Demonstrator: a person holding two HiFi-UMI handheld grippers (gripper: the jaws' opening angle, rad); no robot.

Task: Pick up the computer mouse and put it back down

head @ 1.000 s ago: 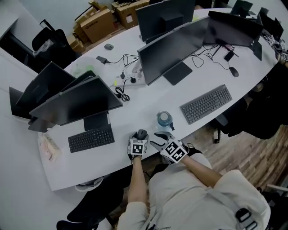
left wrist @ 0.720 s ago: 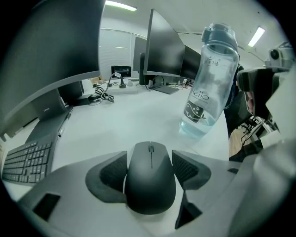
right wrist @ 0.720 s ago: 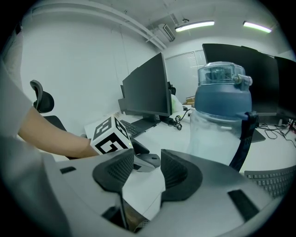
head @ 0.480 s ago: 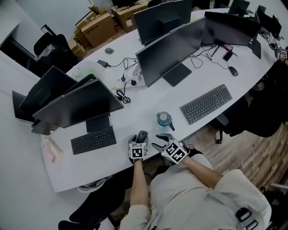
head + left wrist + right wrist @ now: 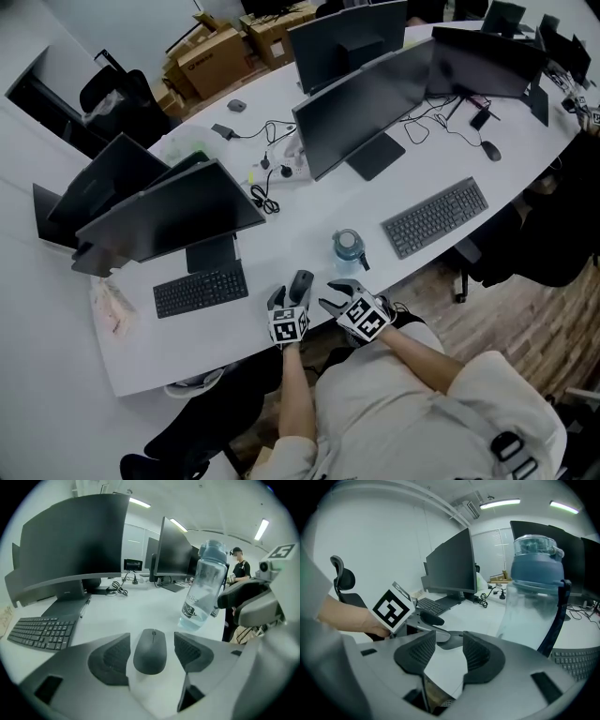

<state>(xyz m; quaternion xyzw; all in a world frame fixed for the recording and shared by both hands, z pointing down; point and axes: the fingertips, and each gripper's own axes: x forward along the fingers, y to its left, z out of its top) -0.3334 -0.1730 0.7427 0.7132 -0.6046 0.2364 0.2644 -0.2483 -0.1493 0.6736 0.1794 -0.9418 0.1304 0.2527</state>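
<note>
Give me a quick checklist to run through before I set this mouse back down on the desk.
1. Grip: the computer mouse sits centred between the left hand-held gripper jaws: ok.
2. Landing spot: the white table just ahead of the mouse is bare: ok.
3. Water bottle: upright, apart from the mouse on its right: ok.
4. Keyboard: off to the left, out of the path: ok.
5. Right hand-held gripper: jaws apart, nothing between them, beside the left one: ok.
6. How high the mouse is above the table: cannot tell.
</note>
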